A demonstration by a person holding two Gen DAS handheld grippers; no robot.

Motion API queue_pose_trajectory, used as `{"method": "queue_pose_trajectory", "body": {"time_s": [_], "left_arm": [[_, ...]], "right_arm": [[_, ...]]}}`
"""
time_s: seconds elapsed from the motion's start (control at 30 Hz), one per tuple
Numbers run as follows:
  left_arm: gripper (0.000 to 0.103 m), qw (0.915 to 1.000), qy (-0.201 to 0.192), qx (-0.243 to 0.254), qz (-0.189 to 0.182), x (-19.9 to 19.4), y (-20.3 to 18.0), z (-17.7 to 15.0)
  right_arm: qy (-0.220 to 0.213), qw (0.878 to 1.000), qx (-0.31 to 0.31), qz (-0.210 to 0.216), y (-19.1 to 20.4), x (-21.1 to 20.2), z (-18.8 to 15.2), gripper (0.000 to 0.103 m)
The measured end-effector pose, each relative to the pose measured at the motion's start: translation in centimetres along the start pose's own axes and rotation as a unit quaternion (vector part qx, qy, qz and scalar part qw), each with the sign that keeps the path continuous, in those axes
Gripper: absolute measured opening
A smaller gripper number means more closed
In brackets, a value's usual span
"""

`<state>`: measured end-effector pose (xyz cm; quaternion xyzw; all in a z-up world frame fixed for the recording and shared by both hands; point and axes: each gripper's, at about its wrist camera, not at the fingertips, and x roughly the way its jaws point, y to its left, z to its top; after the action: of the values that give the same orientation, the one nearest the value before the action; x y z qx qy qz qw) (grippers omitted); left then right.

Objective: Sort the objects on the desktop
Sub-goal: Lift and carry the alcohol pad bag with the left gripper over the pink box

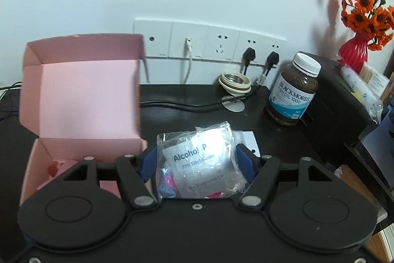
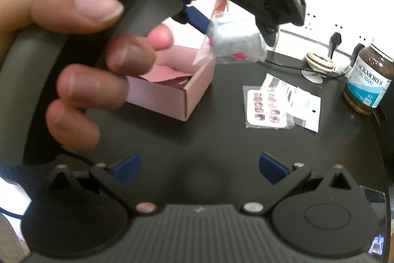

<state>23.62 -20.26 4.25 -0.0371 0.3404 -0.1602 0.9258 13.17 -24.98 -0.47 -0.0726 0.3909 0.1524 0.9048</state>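
My left gripper (image 1: 197, 159) is shut on a clear plastic bag of alcohol pads (image 1: 199, 159), its blue pads pressing both sides. The bag hangs above the dark desk, just right of an open pink cardboard box (image 1: 81, 95). In the right wrist view the same bag (image 2: 236, 41) is held in the air above the pink box (image 2: 172, 93), with a hand (image 2: 81, 61) around the left gripper's grey handle. My right gripper (image 2: 199, 168) stands open over bare desk, nothing between its blue pads. Packets of pink nail stickers (image 2: 267, 107) lie flat on the desk.
A brown fish-oil bottle (image 1: 294, 90) stands at the right beside a black box (image 1: 337, 100). A red vase of orange flowers (image 1: 357, 51) is behind it. Wall sockets (image 1: 209, 42), cables and a roll of tape (image 1: 235, 83) line the desk's back edge.
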Motion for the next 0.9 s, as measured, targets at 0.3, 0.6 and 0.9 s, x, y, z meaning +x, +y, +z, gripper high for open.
{"method": "queue_pose_trajectory", "body": {"time_s": [0.3,0.6,0.9], "left_arm": [[0.068,0.9994,-0.011,-0.018,0.027,-1.3,3.5,0.3],[0.068,0.9975,-0.01,-0.041,0.057,-1.8,6.9,0.0],[0.068,0.9961,-0.003,-0.049,0.073,-1.4,8.7,-0.4]], "right_arm": [[-0.005,1.0,-0.008,-0.003,1.7,-0.1,0.8,0.102],[-0.008,1.0,-0.015,0.0,2.9,0.5,1.4,0.102],[-0.003,1.0,-0.02,0.004,3.4,1.1,1.7,0.102]]}}
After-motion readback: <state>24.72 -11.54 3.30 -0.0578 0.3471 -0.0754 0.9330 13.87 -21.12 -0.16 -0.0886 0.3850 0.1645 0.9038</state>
